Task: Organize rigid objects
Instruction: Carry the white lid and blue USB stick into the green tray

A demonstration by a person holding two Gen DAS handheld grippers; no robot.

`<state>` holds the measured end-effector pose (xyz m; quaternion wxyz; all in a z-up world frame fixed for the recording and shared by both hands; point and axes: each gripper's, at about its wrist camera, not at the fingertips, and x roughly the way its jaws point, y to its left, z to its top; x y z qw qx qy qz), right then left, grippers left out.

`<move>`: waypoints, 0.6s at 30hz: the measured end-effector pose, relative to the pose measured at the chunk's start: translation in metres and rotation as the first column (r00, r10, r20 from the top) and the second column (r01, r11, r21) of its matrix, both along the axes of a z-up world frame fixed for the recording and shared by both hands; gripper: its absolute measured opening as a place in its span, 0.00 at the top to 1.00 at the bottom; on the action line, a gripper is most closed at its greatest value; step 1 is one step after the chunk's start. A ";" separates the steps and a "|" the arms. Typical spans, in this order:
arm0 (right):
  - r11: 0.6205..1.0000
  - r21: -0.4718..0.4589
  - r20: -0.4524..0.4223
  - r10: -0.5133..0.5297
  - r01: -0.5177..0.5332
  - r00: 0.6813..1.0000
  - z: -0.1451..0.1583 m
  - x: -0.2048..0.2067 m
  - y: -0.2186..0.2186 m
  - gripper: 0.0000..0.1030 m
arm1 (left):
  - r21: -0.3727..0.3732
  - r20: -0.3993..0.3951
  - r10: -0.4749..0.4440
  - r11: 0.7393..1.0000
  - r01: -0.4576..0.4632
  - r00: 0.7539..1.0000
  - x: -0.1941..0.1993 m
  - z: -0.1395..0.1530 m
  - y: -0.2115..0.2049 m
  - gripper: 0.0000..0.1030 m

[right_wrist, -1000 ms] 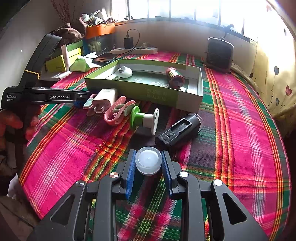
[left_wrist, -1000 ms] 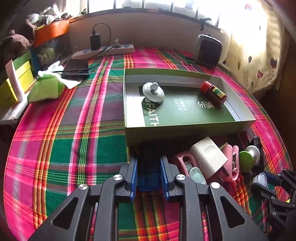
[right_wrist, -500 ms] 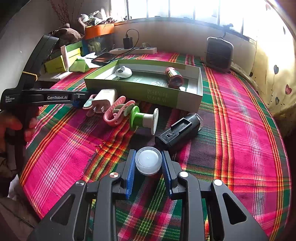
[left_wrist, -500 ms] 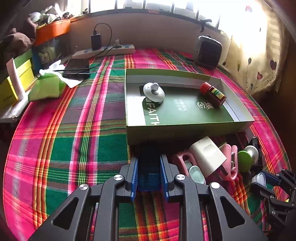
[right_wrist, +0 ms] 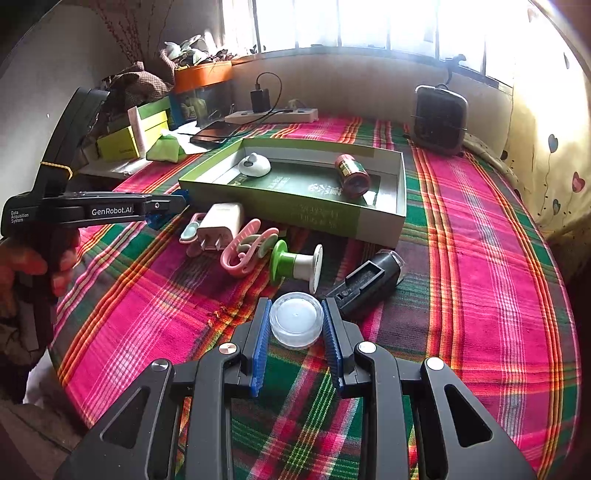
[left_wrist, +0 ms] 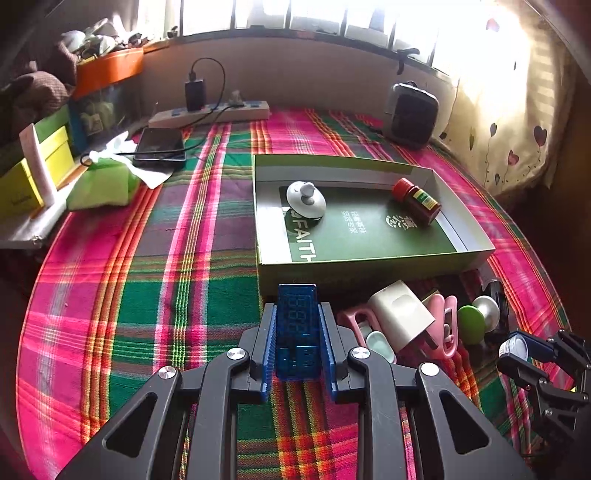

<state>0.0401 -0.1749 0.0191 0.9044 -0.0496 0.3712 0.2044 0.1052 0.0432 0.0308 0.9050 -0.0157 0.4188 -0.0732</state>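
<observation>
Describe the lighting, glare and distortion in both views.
Left wrist view: window blown out at top right, curtain washed, table edges bowed by the fisheye. Right wrist view: same window overexposed, the clear round lid sharp, corners vignetted black.

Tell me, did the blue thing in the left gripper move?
Yes. The blue thing, clamped in the left gripper, has risen; its top now overlaps the green box wall.

Pink-green plaid cloth (left_wrist: 147,295), green box (left_wrist: 369,240), translucent blue block (left_wrist: 297,325), red bottle (left_wrist: 417,201)
</observation>
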 end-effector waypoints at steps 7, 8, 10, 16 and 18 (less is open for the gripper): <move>1.000 0.026 0.016 -0.012 0.011 1.000 0.016 0.014 -0.005 0.72 | -0.028 0.028 0.001 1.000 0.000 1.000 0.003 0.018 0.002 0.80; 0.999 0.032 0.018 -0.012 0.011 1.000 0.018 0.017 -0.006 0.72 | -0.030 0.031 -0.001 1.000 0.002 1.000 0.004 0.020 0.002 0.80; 0.999 0.044 0.016 -0.015 0.015 1.000 0.022 0.024 -0.007 0.72 | -0.031 0.035 -0.004 1.000 0.005 0.999 0.007 0.023 0.001 0.80; 0.999 0.045 0.025 -0.030 0.029 0.999 0.031 0.047 -0.009 0.72 | -0.045 0.037 -0.010 0.999 0.012 0.999 0.021 0.028 -0.002 0.80; 0.999 0.036 0.027 -0.033 0.032 0.999 0.033 0.055 -0.007 0.72 | -0.055 0.034 -0.012 0.998 0.014 0.999 0.027 0.029 -0.003 0.80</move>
